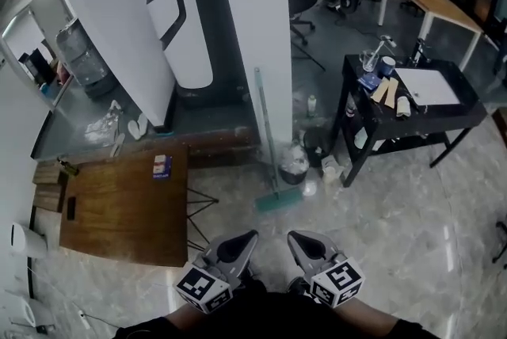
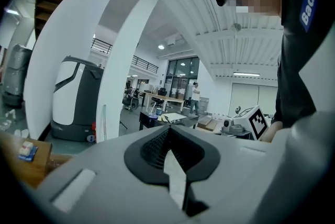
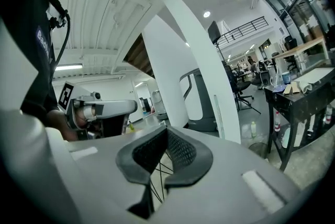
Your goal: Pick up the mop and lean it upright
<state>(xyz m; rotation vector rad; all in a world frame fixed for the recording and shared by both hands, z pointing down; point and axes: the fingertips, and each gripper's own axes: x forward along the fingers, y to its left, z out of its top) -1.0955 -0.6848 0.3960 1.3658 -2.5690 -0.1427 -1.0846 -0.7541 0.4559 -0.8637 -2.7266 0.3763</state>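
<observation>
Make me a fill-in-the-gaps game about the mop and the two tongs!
The mop leans against a pillar coloured ____. Its green head sits down on the ____. The left tongs and right tongs are both ____, holding nothing.
Missing words: white; floor; shut.

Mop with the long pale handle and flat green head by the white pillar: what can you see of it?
The mop has a long, thin, pale grey-green handle and a flat, rectangular teal head. It stands nearly upright, head flat on the glossy marbled floor, upper end leaning against the white pillar. A small bin lined with a white bag stands close beside it; whether they touch cannot be told. Nothing holds it.
</observation>
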